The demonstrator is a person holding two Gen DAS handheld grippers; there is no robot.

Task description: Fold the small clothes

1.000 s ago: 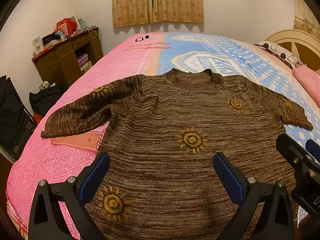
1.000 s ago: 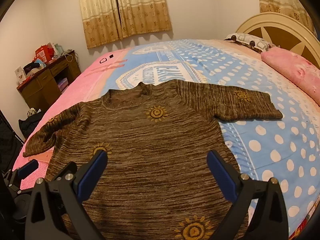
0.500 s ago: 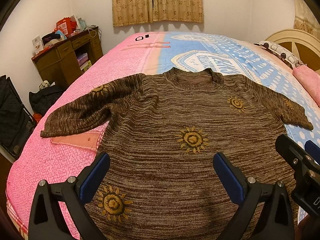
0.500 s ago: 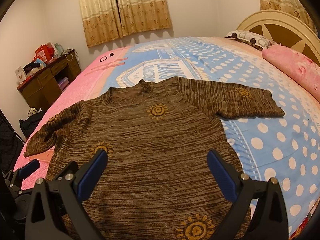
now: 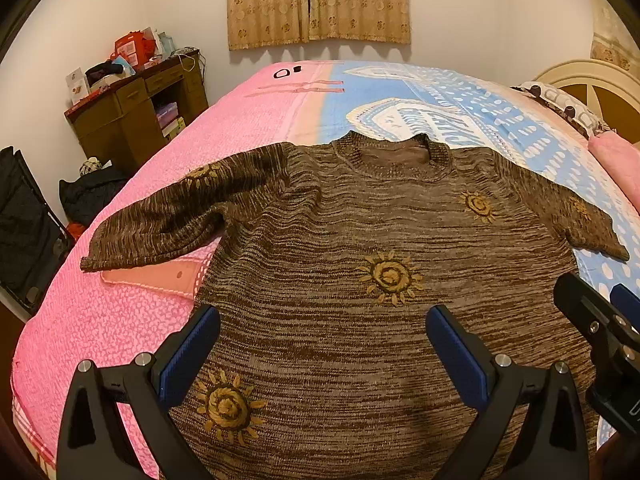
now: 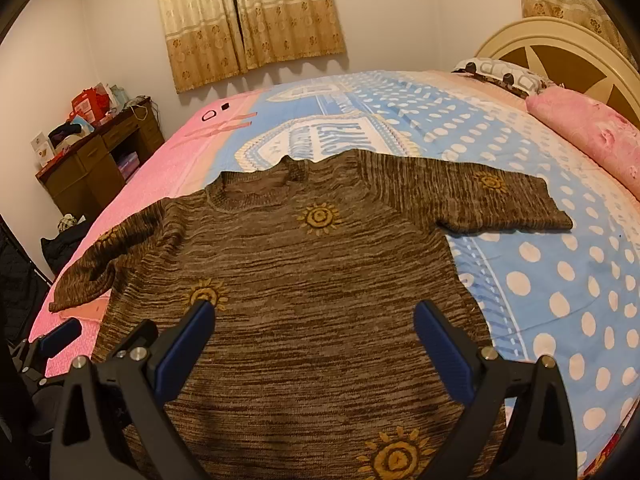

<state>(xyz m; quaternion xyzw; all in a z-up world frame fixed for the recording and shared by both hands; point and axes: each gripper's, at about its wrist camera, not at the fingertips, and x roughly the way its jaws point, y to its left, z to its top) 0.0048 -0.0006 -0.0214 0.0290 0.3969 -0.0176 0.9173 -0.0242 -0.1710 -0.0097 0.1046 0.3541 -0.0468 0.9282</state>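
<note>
A brown knitted short-sleeved sweater (image 5: 360, 232) (image 6: 304, 272) with yellow sun motifs lies flat, face up, on the bed, neck pointing away, both sleeves spread out. My left gripper (image 5: 322, 322) hovers open above its lower left part, nothing between the blue pads. My right gripper (image 6: 314, 320) hovers open above the lower middle, also holding nothing. In the left wrist view the right gripper (image 5: 600, 320) shows at the right edge. In the right wrist view the left gripper (image 6: 52, 340) shows at the lower left edge.
The bed has a pink and blue polka-dot cover (image 6: 540, 280) (image 5: 120, 312). A pink pillow (image 6: 592, 136) and cream headboard (image 6: 560, 44) lie to the right. A cluttered brown desk (image 5: 132, 108) and dark bags (image 5: 84, 196) stand left of the bed.
Both grippers have drifted only slightly; the sweater sits a little lower in the right wrist view. Both grippers stay open and the sweater has not moved.
</note>
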